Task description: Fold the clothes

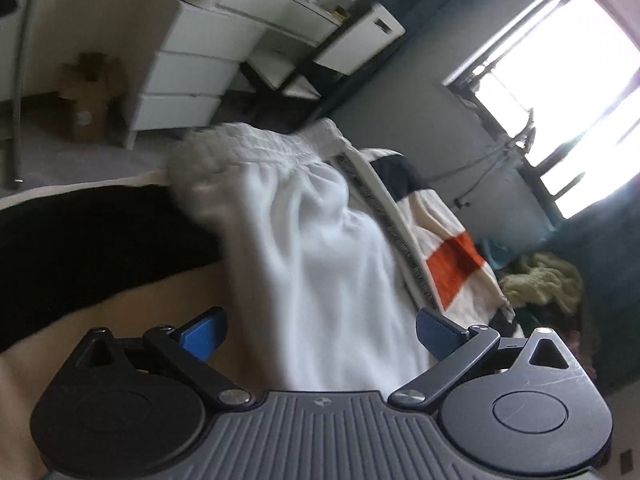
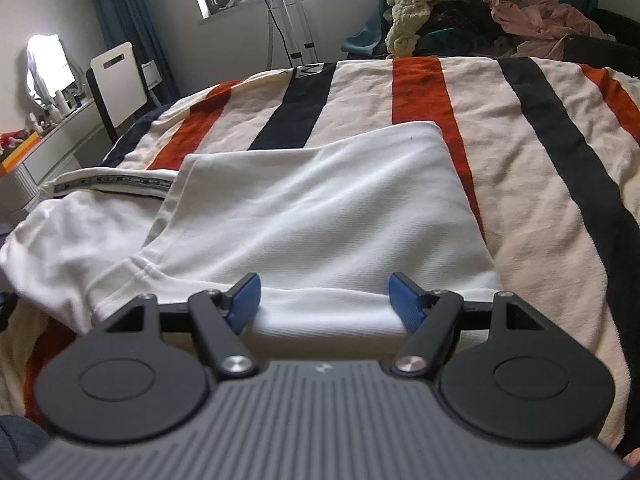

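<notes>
The white cotton garment with a gathered waistband (image 2: 320,208) lies partly folded on the cream blanket with orange and navy stripes (image 2: 540,152). Left of the garment's middle, the left gripper (image 1: 320,332) hangs with its blue pads spread wide, gripping nothing. At the garment's near folded edge, the right gripper (image 2: 324,300) stands parted, pads (image 2: 246,296) flanking the fold; whether they press it I cannot tell

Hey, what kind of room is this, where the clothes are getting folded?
Most likely a bedroom. A white garment lies on a striped blanket that looks spread over a bed, a white dressing table with drawers and a mirror stands by the wall, and loose clothes are heaped beyond.
</notes>
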